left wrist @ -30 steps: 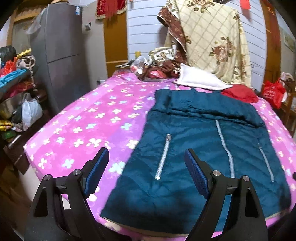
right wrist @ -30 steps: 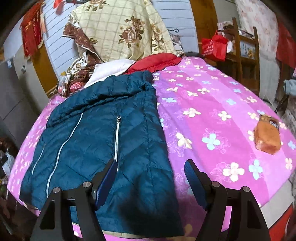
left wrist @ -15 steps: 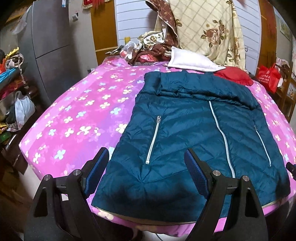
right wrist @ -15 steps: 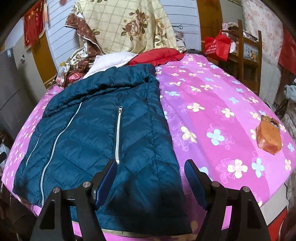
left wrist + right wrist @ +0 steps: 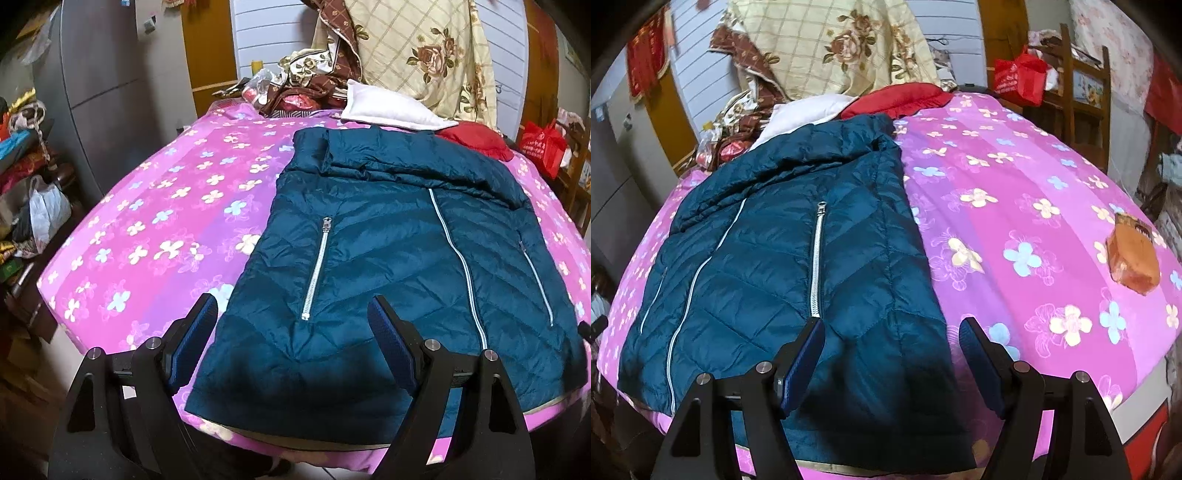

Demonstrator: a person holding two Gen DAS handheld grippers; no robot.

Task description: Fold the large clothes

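Right now the left gripper (image 5: 291, 341) sits wide open and empty over the near left hem corner of the teal jacket (image 5: 388, 266), not touching the fabric as far as I can tell. Right gripper (image 5: 892, 360) is likewise spread wide, nothing held, above the near right hem corner, with its right finger over the pink floral bedsheet (image 5: 1034, 206) just past the jacket's side edge. Jacket lies flat, front up, zipped, on the bed, hem at the near edge, collar toward the far side, sleeves apparently already tucked in. Step looks like the approach before the hem grasp; fold of the body not yet begun. Next move probably calls for both grippers to drop onto the hem corners, pinch through the puffy layers, then lift and carry the hem toward the collar. Slippery quilted shell may slide out. An orange pouch (image 5: 1132, 258) lies well apart on the right. Farther back: white pillow (image 5: 388, 110), red cloth (image 5: 476, 138), floral quilt (image 5: 424, 48) piled up.
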